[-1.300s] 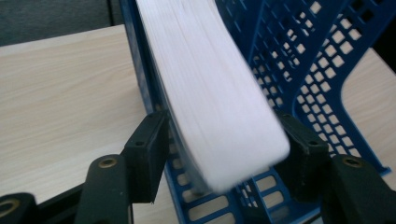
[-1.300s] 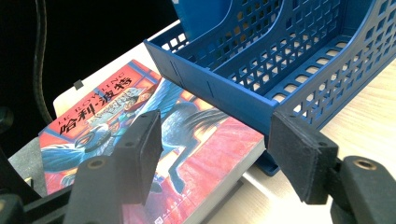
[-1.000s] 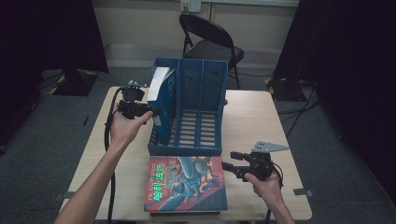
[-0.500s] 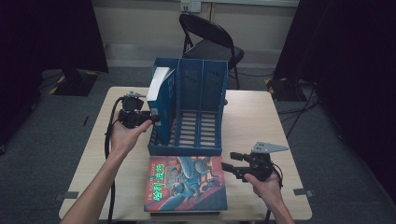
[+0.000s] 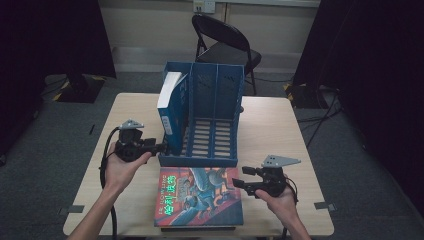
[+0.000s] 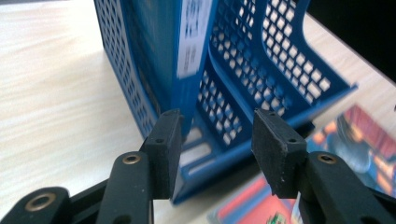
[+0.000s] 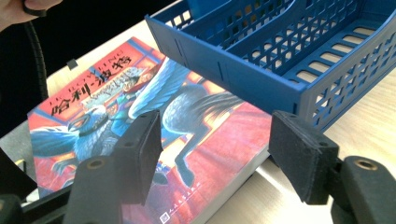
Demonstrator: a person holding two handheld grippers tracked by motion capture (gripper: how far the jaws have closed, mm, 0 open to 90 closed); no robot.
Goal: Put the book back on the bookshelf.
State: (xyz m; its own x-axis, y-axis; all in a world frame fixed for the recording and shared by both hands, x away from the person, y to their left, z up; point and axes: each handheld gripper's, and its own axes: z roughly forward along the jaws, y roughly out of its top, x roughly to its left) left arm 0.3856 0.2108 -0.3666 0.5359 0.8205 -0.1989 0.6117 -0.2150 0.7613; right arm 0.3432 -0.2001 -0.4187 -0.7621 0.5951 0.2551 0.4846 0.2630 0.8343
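Observation:
A blue slotted file rack (image 5: 215, 125) stands mid-table, with a blue book (image 5: 171, 107) upright in its left compartment. My left gripper (image 5: 161, 146) sits low at the rack's front left corner. In the left gripper view the book's spine (image 6: 189, 56) and the rack (image 6: 261, 79) lie just beyond my left gripper (image 6: 212, 140). Its jaws have just been closing, with nothing gripped between the pads. A red and blue illustrated book (image 5: 200, 197) lies flat in front of the rack. My right gripper (image 5: 240, 182) stands open at that book's right edge (image 7: 140, 107), pads apart from it.
A black folding chair (image 5: 225, 47) stands behind the table. Bare tabletop (image 5: 280, 125) stretches right of the rack and also left of it. Dark curtains hang at both sides. The left gripper's cable (image 5: 104, 165) loops along the forearm.
My left gripper has drawn back from the upright book's spine, moving lower and toward the near edge, to the rack's front left corner. The right gripper has stayed put.

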